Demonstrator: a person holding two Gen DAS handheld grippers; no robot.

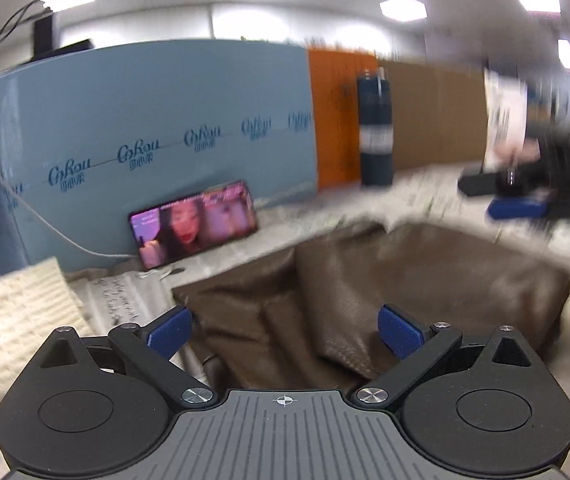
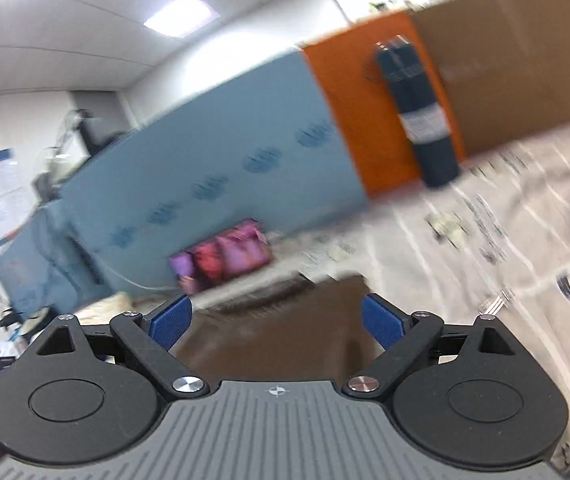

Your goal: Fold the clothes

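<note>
A brown leather-like garment lies crumpled on the newspaper-covered table. My left gripper is open and empty, hovering just above the garment's near left part. In the right wrist view the same brown garment lies under my right gripper, which is open and empty above it. The right gripper also shows blurred at the far right of the left wrist view. Both views are motion-blurred.
A phone with a lit screen leans on a light blue board at the back. A dark blue bottle stands before an orange panel. A cream knitted cloth lies at the left.
</note>
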